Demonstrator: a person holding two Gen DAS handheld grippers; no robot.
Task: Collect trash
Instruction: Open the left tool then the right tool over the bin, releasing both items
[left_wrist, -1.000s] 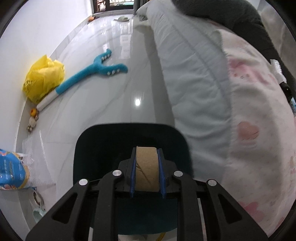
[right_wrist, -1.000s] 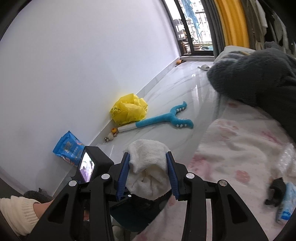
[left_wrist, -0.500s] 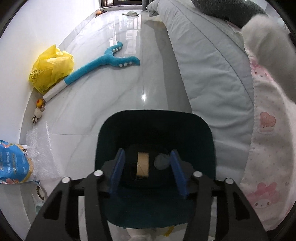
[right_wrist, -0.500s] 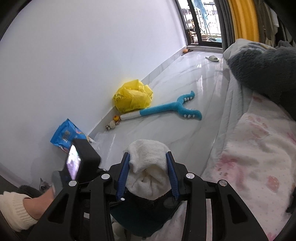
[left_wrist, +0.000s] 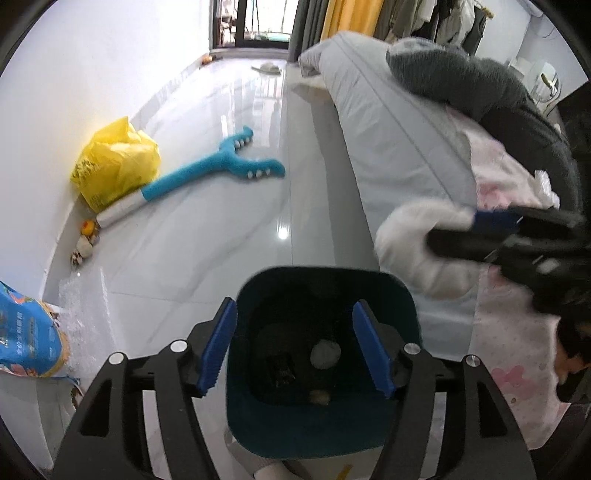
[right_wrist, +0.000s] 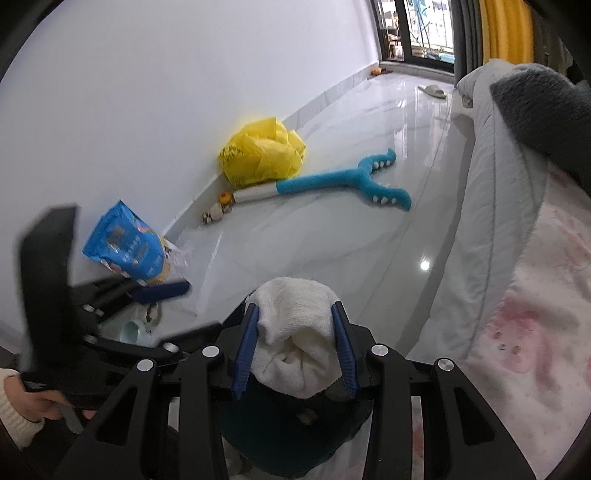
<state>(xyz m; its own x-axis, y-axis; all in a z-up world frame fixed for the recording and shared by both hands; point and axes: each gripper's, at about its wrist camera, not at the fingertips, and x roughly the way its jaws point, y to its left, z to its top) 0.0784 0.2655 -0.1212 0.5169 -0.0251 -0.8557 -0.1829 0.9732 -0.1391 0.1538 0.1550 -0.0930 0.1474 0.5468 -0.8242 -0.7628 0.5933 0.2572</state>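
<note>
Dark teal trash bin (left_wrist: 317, 424) is standing upright on the floor beside the bed, holding small scraps, one a pale crumpled ball (left_wrist: 325, 353). White crumpled cloth wad (right_wrist: 295, 343) is hanging above its rim, pinched between blue pads.

Both wrist views look forward and down from close above the dark bin (left_wrist: 321, 424), sharing it, the glossy floor (right_wrist: 332, 236) and the bed edge (left_wrist: 388, 147).

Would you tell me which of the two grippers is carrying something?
The right gripper, shut on the crumpled white cloth; the left gripper hangs open above the dark teal bin.
</note>
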